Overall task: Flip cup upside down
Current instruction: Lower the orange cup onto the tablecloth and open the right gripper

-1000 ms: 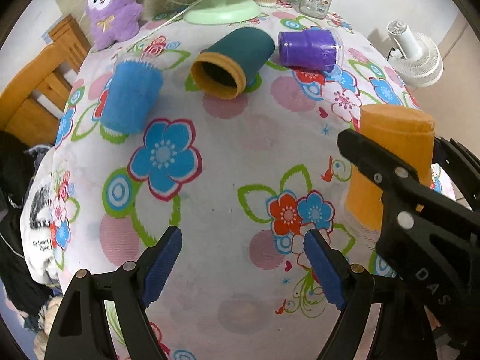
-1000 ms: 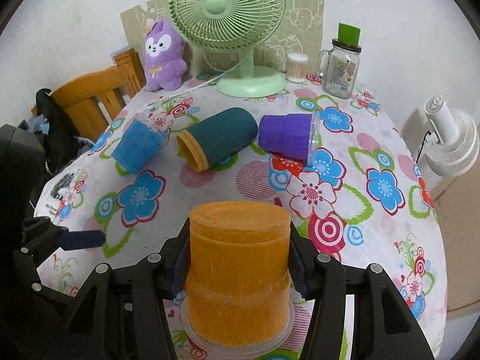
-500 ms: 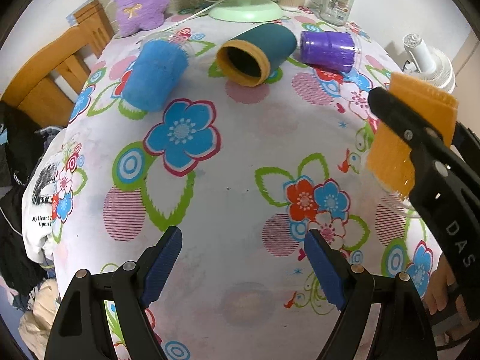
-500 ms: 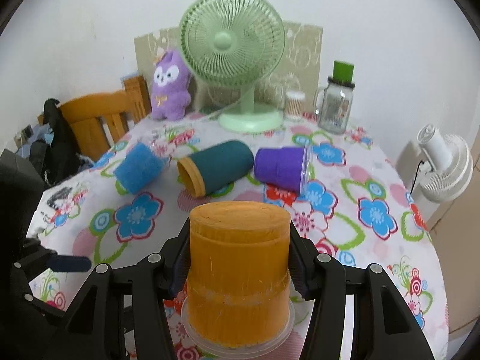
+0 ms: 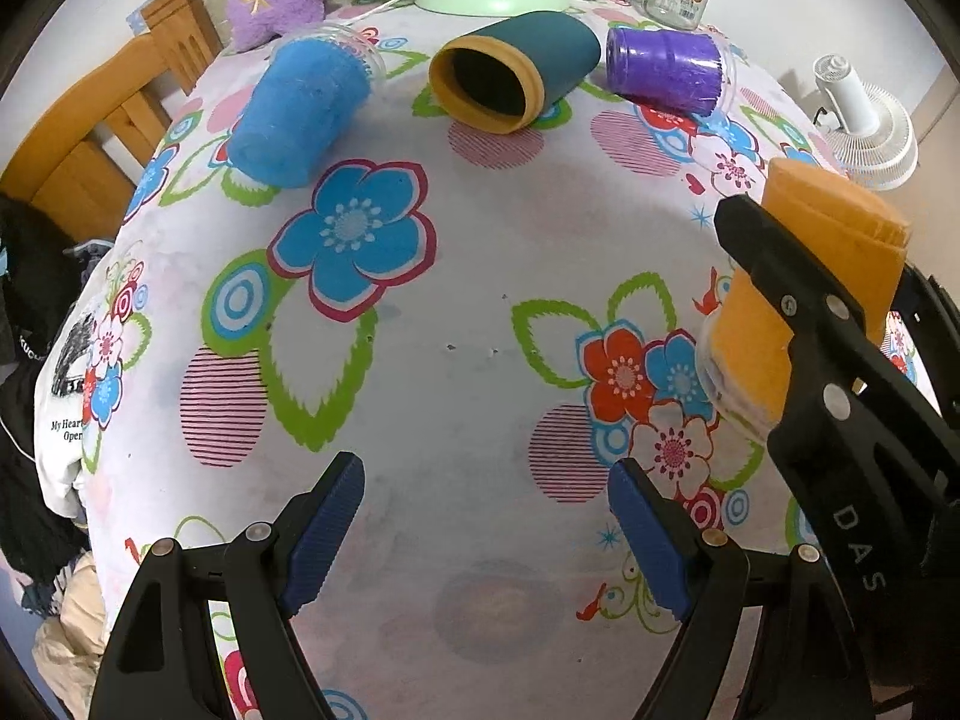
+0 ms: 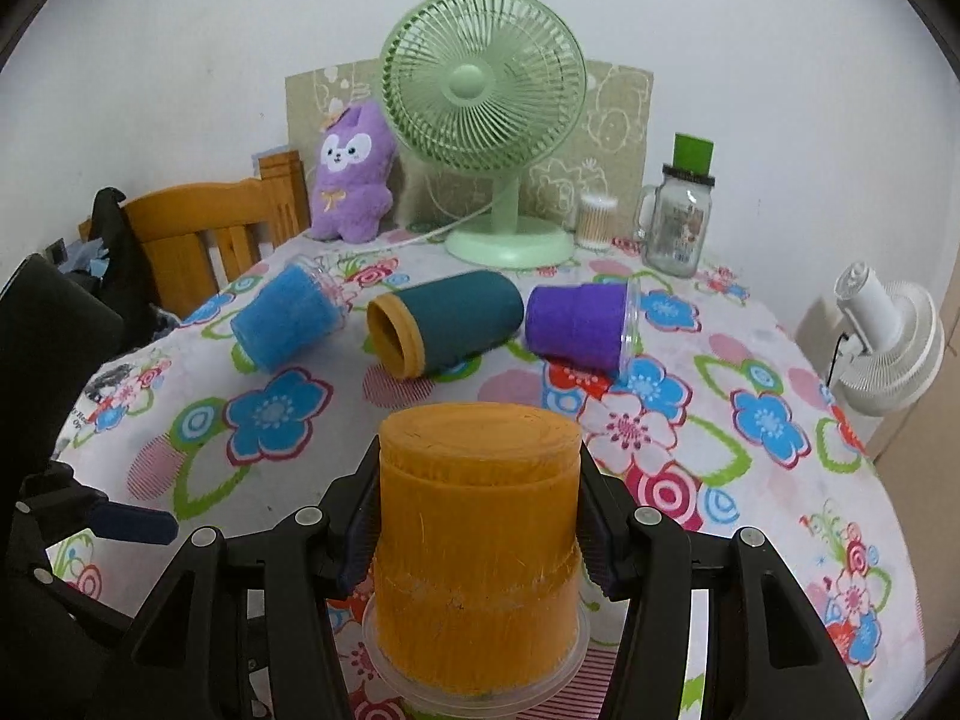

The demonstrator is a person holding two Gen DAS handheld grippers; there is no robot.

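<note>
My right gripper (image 6: 477, 546) is shut on an orange cup (image 6: 480, 546) that stands upside down, its clear rim at the bottom just above the flowered tablecloth. The orange cup (image 5: 798, 294) also shows at the right of the left wrist view, with the right gripper (image 5: 840, 372) around it. My left gripper (image 5: 486, 534) is open and empty over the cloth. Three other cups lie on their sides farther back: a blue cup (image 6: 288, 318), a teal cup with an orange rim (image 6: 444, 321) and a purple cup (image 6: 579, 324).
A green desk fan (image 6: 486, 120), a purple plush toy (image 6: 354, 174), a glass jar with a green lid (image 6: 678, 222) and a cotton swab box (image 6: 597, 219) stand at the back. A wooden chair (image 6: 204, 234) is at the left, a white fan (image 6: 888, 336) off the right edge.
The right gripper with the orange cup rose and tilted back to look level across the table. The left gripper drew back a little; it stays open.
</note>
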